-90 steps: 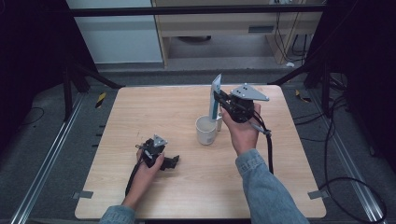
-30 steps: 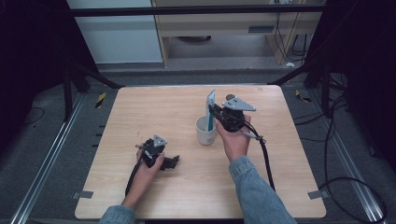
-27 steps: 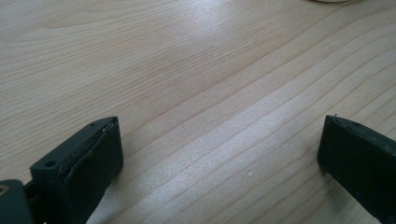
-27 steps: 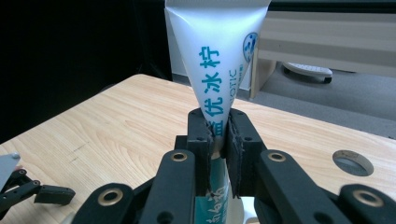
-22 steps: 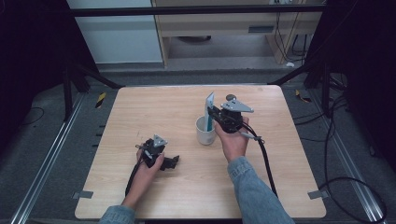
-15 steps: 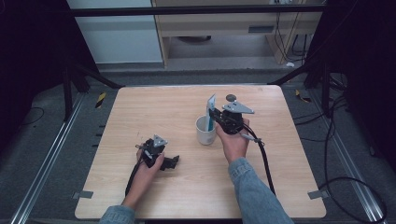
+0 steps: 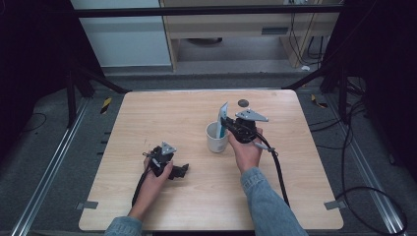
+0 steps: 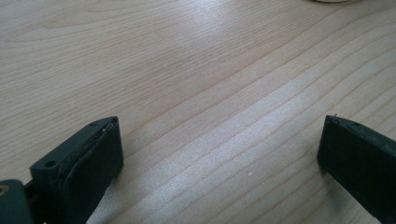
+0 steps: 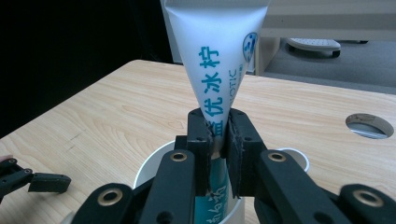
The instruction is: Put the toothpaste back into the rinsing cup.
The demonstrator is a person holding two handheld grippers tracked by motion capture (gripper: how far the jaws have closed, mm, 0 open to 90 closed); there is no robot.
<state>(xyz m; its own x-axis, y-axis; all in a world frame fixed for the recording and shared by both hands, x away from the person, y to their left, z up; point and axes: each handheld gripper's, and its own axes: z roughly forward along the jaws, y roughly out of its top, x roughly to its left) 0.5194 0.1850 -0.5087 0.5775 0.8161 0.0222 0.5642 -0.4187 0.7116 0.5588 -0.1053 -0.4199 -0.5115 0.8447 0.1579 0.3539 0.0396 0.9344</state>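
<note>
White and printed with teal characters, the tube (image 9: 215, 60) is standing upright with its flat crimped end on top and its lower end reaching down inside the white mug (image 7: 216, 140), which is sitting near the middle of the wooden tabletop (image 7: 147, 118). The right hand-held gripper (image 9: 218, 135) is gripping the tube from the mug's right side, its two black jaws pressing narrowly together on the tube's lower part just above the mug's rim, and the person's right hand (image 7: 247, 153) is holding it from the near side. The left hand-held gripper (image 7: 183, 170) is lying low at the near left of the tabletop, well apart from the mug, its jaws standing wide apart with bare wood between them and nothing in their hold. The high view is giving the whole layout: both forearms coming in from the near edge, the cable trailing from the right hand-held gripper, and a small round hole (image 7: 243, 103) in the tabletop just beyond the mug. The right gripper view is showing the pinch itself up close and the lettering on the tube, while the left gripper view is showing the wood grain between its open jaws.
</note>
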